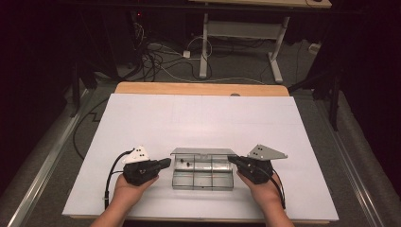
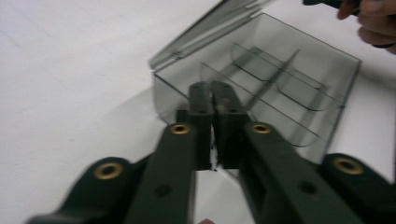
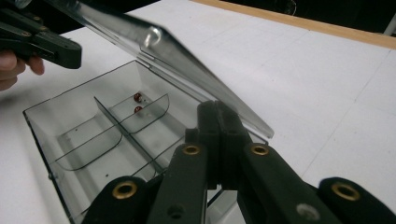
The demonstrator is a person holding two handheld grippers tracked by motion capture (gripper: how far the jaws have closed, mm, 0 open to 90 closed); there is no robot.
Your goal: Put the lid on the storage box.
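Both claws, the left claw (image 1: 165, 163) and the right claw (image 1: 232, 160), have jaws pressed together on nothing, each at one end of the clear compartment box (image 1: 203, 176) near the table (image 1: 198, 118) front edge. The lid (image 3: 154, 44) already stands open, two small red beads (image 3: 138, 97) lie in one compartment; closing it or handling the beads seems left.

A clear compartment box (image 1: 203, 171) sits between the left tool (image 1: 166, 163) and right tool (image 1: 231, 160).

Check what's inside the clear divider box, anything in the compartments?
The clear box, lid raised, holds two small red beads in one far compartment beside the hinge. The other visible compartments look empty. The right gripper covers the nearest corner, so that part is unknown.
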